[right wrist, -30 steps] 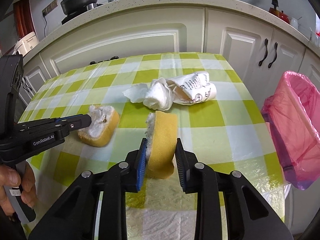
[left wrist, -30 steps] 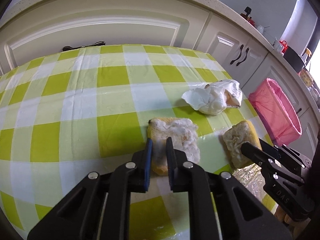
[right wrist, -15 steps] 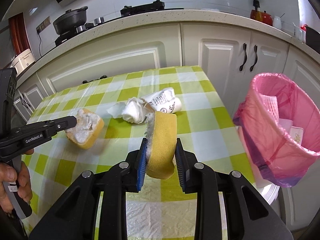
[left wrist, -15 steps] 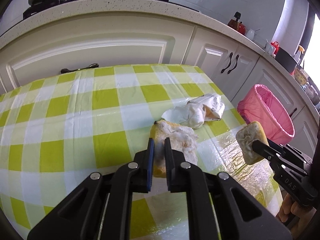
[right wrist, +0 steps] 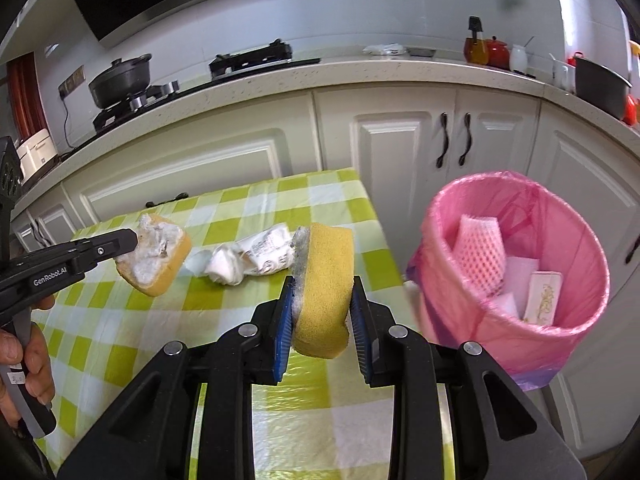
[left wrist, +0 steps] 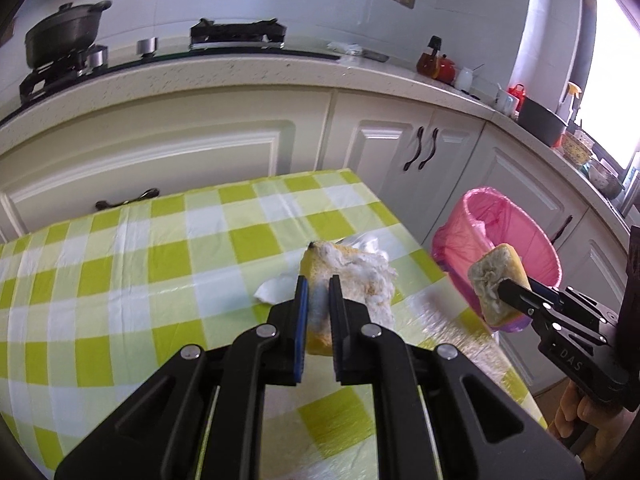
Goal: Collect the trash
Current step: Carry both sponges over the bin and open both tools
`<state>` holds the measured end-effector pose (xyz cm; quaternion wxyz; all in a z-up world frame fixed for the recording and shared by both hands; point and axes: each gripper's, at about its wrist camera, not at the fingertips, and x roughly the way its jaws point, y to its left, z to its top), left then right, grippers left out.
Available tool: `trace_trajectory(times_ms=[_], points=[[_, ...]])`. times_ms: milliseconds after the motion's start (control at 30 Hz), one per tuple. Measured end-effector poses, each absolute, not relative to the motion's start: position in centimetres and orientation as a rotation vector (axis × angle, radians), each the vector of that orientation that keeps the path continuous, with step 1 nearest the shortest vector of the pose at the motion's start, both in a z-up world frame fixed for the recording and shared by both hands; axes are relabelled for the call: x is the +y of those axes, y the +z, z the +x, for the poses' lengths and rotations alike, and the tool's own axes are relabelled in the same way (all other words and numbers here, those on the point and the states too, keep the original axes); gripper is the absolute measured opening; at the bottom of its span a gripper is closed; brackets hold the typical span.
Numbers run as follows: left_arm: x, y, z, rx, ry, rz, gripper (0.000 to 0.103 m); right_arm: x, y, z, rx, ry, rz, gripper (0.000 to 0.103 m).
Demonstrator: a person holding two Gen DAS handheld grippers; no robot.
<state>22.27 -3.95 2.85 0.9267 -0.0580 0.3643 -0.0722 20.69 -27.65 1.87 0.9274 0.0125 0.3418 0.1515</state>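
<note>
The left gripper [left wrist: 318, 312], low in the centre of its own view, pinches a yellow sponge [left wrist: 348, 280] whose upper face is matted with frayed white fluff, held clear above the green-checked tablecloth [left wrist: 120, 264]. The right gripper [right wrist: 320, 320] clamps a second sponge [right wrist: 322, 292] on edge, plain yellow with a thin whitish layer on its left side. At centre right stands the pink-lined bin [right wrist: 460, 216]; crumpled white paper [right wrist: 248, 258] lies on the cloth

Open pink bin [right wrist: 516, 264] mouth; crumpled wrappers [right wrist: 248, 258] mid-table [right wrist: 120, 344]
</note>
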Motion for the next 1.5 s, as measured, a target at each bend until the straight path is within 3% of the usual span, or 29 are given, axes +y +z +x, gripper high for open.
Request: trace_trajectory(times_ms=[800, 1133, 1200, 1300, 1367, 1500], points=[[-21.6, 8.6, 29.1, 0.671, -0.379, 0.022, 0.01, -42.4, 5.8, 26.0, 0.629, 0.108, 0.088, 0.027], [-27.5, 7.9, 31.8, 0.71, -0.438, 0.051, 0.01, -46.7, 5.7, 28.5, 0.638, 0.052, 0.112, 0.028], [-28.1, 7.3, 32.4, 0.725, -0.438, 0.057, 0.014, -47.1, 5.5, 28.8, 0.644, 0.047, 0.115, 0.028], [-28.6, 6.3, 33.7, 0.757, -0.448, 0.043, 0.022, -47.9, 5.1, 29.2, 0.653, 0.031, 0.119, 0.031], [-28.8, 6.0, 33.9, 0.759, -0.443, 0.055, 0.038, -48.2, 4.9, 29.4, 0.66, 0.023, 0.123, 0.052], [-28.5, 5.9, 33.8, 0.753, -0.439, 0.055, 0.038, -48.8, 4.8, 29.0, 0.641, 0.012, 0.127, 0.055]])
